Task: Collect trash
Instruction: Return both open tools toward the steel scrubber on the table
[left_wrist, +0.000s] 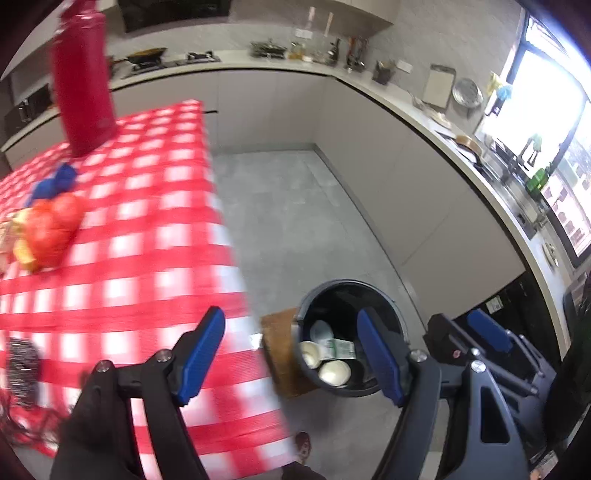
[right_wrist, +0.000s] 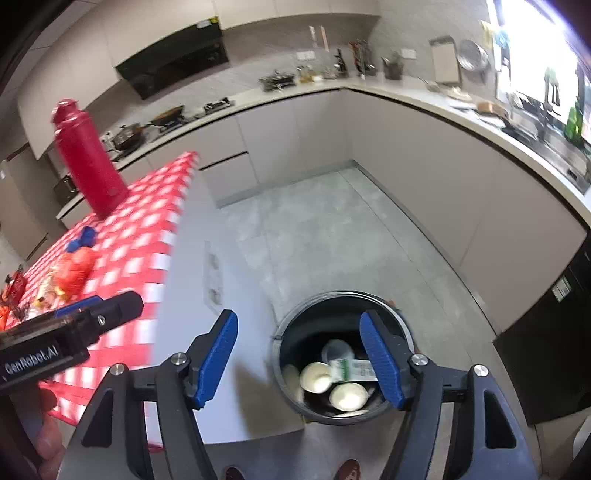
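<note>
A black round trash bin (left_wrist: 306, 302) (right_wrist: 291, 321) stands on the grey floor beside the table. It holds several white cups and a green-and-white carton (left_wrist: 338, 349) (right_wrist: 354, 369). My left gripper (left_wrist: 291, 358) is open and empty over the table's edge and the bin. My right gripper (right_wrist: 301, 356) is open and empty above the bin; it also shows in the left wrist view (left_wrist: 480, 332). Orange and yellow wrappers (left_wrist: 48, 229) (right_wrist: 72, 269) and a blue crumpled piece (left_wrist: 55, 182) (right_wrist: 83, 238) lie on the red checked tablecloth (left_wrist: 147, 221) (right_wrist: 147, 236).
A tall red bottle (left_wrist: 83, 81) (right_wrist: 90, 162) stands at the table's far end. A dark mesh object (left_wrist: 22, 363) lies at the table's near left. A brown stool (left_wrist: 280, 350) sits by the bin. Kitchen counters (left_wrist: 369, 92) (right_wrist: 443, 107) run along the walls.
</note>
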